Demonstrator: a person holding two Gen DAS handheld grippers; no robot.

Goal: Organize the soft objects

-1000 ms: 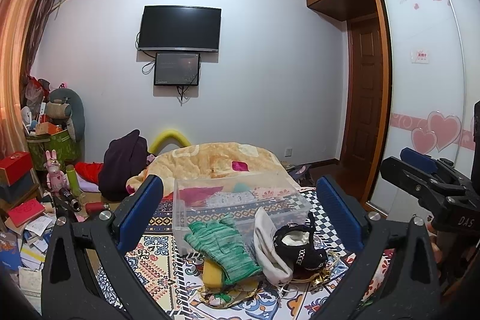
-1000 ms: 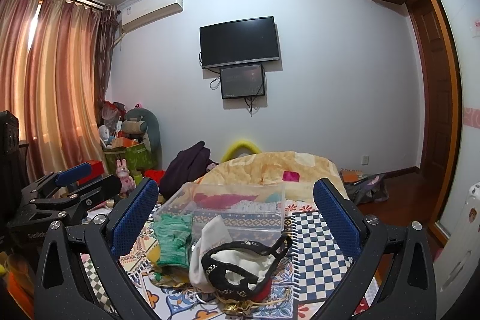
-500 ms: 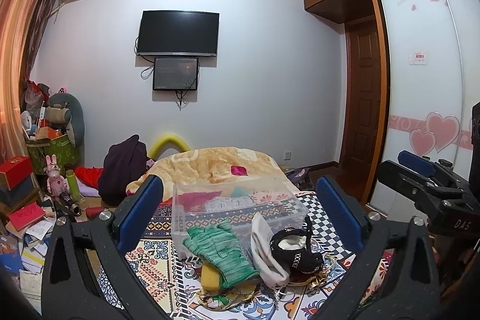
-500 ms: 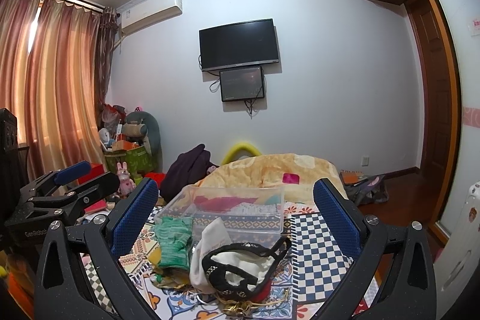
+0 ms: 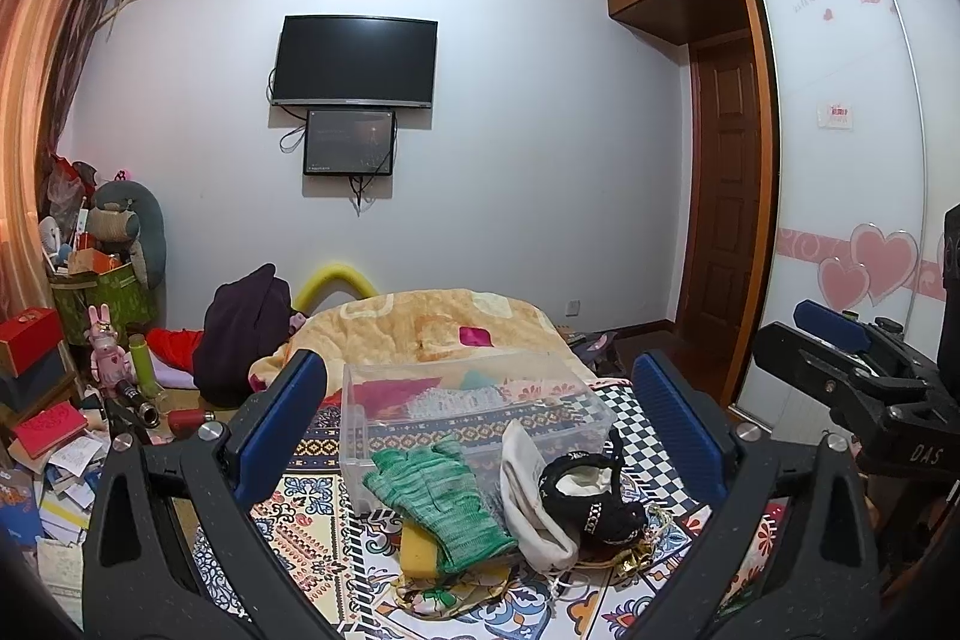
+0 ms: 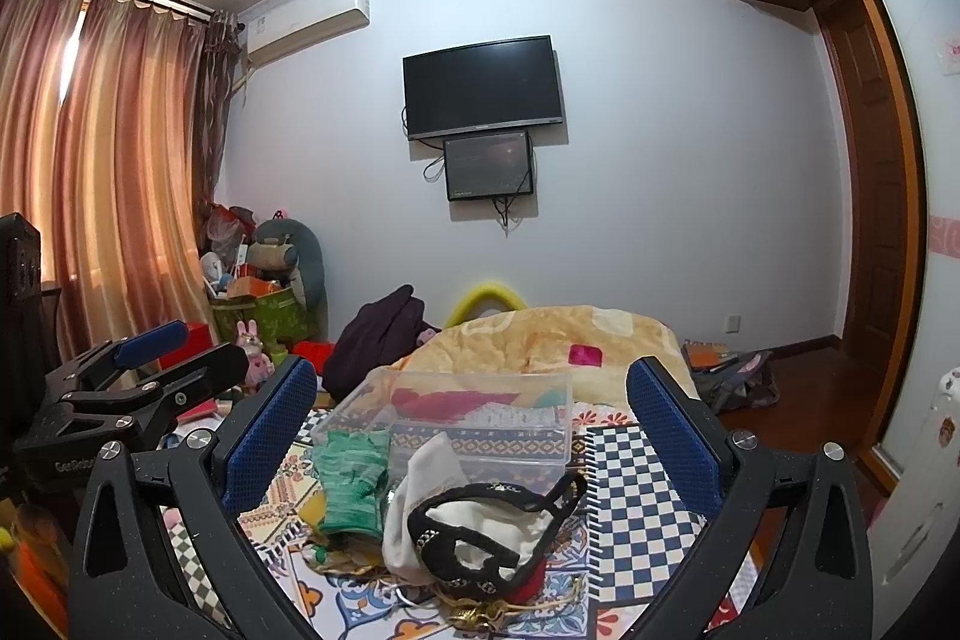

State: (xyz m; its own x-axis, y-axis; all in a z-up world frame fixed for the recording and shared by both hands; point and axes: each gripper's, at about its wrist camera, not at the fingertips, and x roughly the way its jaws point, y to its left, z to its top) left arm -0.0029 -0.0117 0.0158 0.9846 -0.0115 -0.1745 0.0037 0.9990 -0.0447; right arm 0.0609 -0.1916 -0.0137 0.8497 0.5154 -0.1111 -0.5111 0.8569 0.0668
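Note:
A pile of soft things lies on the patterned bedspread (image 5: 312,526): a green knit glove (image 5: 441,496) over a yellow sponge (image 5: 417,550), a white cloth pouch (image 5: 528,496) and a black-and-white pouch (image 5: 591,499). Behind them stands a clear plastic box (image 5: 474,418) holding a few cloths. My left gripper (image 5: 477,436) is open and empty, held above the pile. My right gripper (image 6: 471,436) is open and empty too, over the glove (image 6: 351,478), white pouch (image 6: 426,496) and black pouch (image 6: 486,532), with the box (image 6: 468,418) beyond.
A yellow quilt (image 5: 432,328) and a dark garment (image 5: 240,334) lie at the bed's far end. Boxes, toys and papers (image 5: 60,400) crowd the floor on the left. A wardrobe (image 5: 852,220) and door (image 5: 720,232) stand on the right.
Both views have tipped slightly downward, so the box and pile sit a little lower in frame. Both grippers stay open and nothing on the bed has moved.

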